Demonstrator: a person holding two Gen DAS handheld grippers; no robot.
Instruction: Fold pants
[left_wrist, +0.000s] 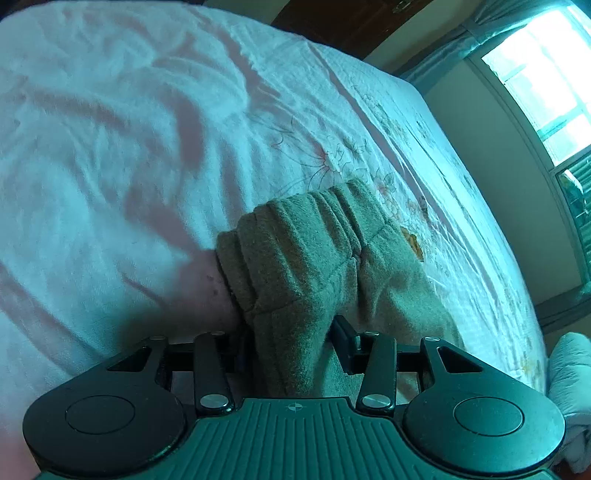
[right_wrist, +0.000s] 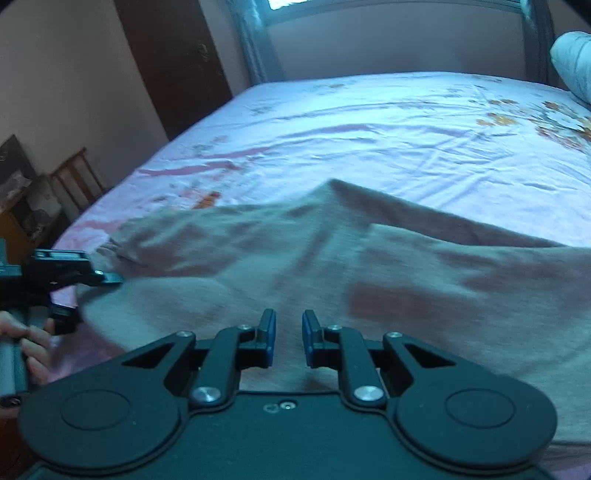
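Note:
Tan fleece pants (left_wrist: 314, 251) lie on the bed, and one bunched, ribbed end rises between the jaws of my left gripper (left_wrist: 293, 332), which is shut on that cloth. In the right wrist view the pants (right_wrist: 406, 280) spread wide and rumpled across the near part of the bed. My right gripper (right_wrist: 289, 321) rests on them with its blue pads (right_wrist: 269, 332) drawn close, only a narrow strip of cloth between. The left gripper (right_wrist: 107, 277) shows at the pants' left edge, held by a hand (right_wrist: 26, 343).
The white and pink flowered bedsheet (right_wrist: 369, 129) covers the whole bed and is wrinkled. A white pillow (right_wrist: 572, 62) sits at the far right corner. A dark door (right_wrist: 173, 62) and a wooden chair (right_wrist: 77, 177) stand left of the bed. A bright window (left_wrist: 546, 81) is beyond it.

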